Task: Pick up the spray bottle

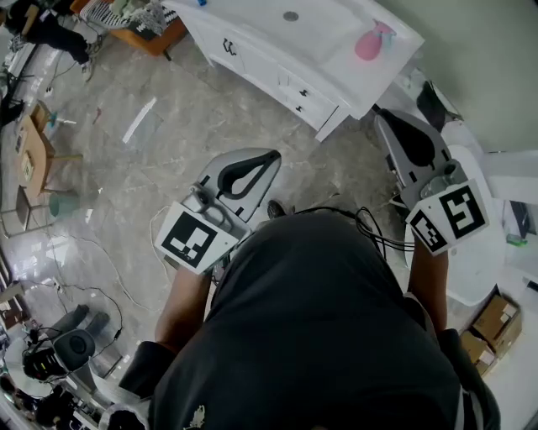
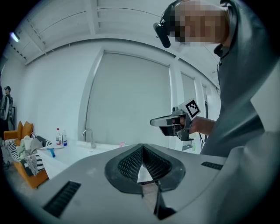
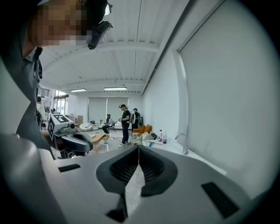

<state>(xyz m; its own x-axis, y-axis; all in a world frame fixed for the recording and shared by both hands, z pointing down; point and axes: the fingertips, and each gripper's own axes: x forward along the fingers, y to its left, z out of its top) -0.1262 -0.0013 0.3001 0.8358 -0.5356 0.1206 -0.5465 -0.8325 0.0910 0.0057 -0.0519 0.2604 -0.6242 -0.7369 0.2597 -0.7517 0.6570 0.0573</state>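
Pale marble flooring [image 1: 252, 109] spreads out under the person, and a long white vanity counter [image 1: 252, 34] with drawers runs across the far side against the wall. A sink drain [image 1: 291, 16] shows in its basin, and a curved faucet [image 2: 89, 138] rises behind it. The pink spray bottle [image 1: 370, 42] sits on the counter's right end, beside the basin, untouched and well apart from both grippers.

The left gripper [image 1: 271, 157] is held out level in front of the person's dark shirt [image 1: 319, 336], aimed towards the counter. Its jaws are pressed together with nothing between them. The right gripper [image 1: 385, 119] sits further to the right, nearer the bottle's end of the counter, and its jaws are likewise closed and empty. Each carries its marker cube [image 1: 195, 238] at the back.

Two small bottles [image 2: 61, 137] stand at the counter's far left end, next to an orange sofa [image 2: 26, 170] heaped with cloth. Several people [image 3: 125, 124] stand deeper in the room.
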